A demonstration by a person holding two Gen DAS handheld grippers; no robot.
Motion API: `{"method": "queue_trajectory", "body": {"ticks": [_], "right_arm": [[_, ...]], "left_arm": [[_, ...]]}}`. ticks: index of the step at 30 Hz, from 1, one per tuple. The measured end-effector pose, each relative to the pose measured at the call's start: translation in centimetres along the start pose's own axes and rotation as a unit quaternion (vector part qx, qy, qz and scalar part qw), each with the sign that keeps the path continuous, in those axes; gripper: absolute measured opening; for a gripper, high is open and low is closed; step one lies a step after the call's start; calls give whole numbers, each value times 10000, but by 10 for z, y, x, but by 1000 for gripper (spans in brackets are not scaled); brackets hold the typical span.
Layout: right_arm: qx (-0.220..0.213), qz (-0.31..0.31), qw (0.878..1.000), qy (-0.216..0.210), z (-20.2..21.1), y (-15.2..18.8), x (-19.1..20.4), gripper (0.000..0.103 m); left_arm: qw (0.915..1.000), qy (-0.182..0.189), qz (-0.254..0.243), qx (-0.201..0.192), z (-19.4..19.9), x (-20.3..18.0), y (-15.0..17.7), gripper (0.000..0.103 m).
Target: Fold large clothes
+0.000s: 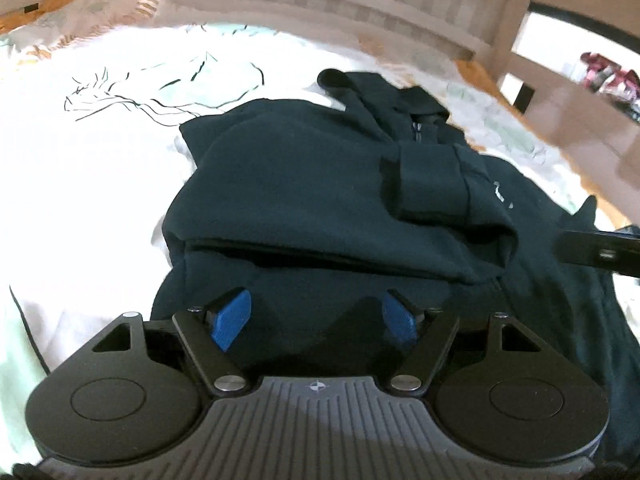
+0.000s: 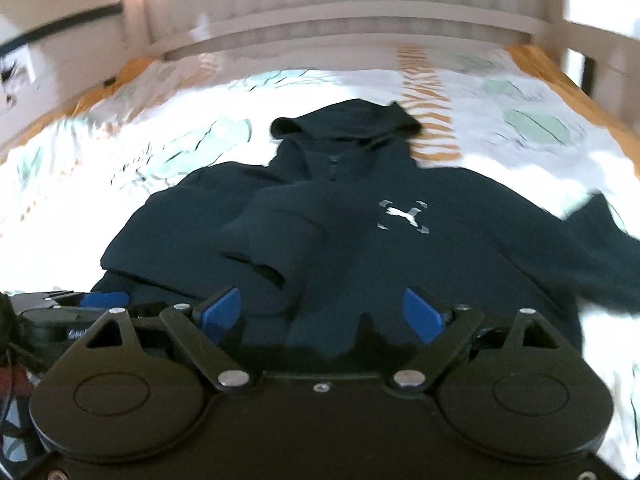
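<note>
A dark navy hoodie [image 2: 360, 264] lies face up on the bed, with its hood [image 2: 348, 124] at the far end and a white logo [image 2: 402, 216] on the chest. One sleeve [image 1: 320, 184] is folded across the body, its cuff [image 1: 432, 176] near the zip. The other sleeve [image 2: 600, 248] lies spread out to the right. My left gripper [image 1: 316, 316] hovers open over the hoodie's lower part, nothing between its blue pads [image 1: 232, 320]. My right gripper [image 2: 322, 312] is open and empty above the hem. The left gripper [image 2: 100, 300] also shows at the lower left.
The bed sheet [image 1: 100, 160] is white with green and orange prints. A pale slatted headboard [image 2: 340, 28] closes the far end. An orange edge [image 2: 560, 68] runs along the bed's right side. A bundle of reddish clothes [image 1: 608, 76] lies beyond the bed.
</note>
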State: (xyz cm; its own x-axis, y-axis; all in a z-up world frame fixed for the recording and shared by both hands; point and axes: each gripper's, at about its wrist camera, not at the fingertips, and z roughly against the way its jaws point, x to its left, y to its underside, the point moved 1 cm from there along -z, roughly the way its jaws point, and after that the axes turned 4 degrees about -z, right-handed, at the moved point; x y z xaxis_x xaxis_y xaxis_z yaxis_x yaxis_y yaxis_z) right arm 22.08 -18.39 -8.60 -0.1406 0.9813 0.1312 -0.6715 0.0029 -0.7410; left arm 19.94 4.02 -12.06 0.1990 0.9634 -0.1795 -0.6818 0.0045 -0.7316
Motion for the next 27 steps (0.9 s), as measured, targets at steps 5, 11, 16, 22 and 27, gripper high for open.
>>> {"method": "queue_trajectory", "body": {"ticks": [5, 11, 16, 22, 27], "right_arm": [[175, 280, 9994, 127, -32, -7, 17, 89], [184, 388, 9985, 344, -56, -14, 17, 75], [-4, -243, 9973, 689, -50, -25, -23, 75], [83, -1197, 9892, 844, -37, -21, -85, 75], [-66, -952, 9929, 713, -30, -18, -76, 75]], "left_arm": [[9994, -184, -294, -53, -4, -11, 3, 74], [9974, -399, -594, -96, -5, -19, 8, 76], [9978, -358, -547, -134, -4, -17, 10, 77], [9976, -372, -564, -146, -5, -17, 11, 78], [9974, -389, -586, -151, -5, -18, 12, 79]]}}
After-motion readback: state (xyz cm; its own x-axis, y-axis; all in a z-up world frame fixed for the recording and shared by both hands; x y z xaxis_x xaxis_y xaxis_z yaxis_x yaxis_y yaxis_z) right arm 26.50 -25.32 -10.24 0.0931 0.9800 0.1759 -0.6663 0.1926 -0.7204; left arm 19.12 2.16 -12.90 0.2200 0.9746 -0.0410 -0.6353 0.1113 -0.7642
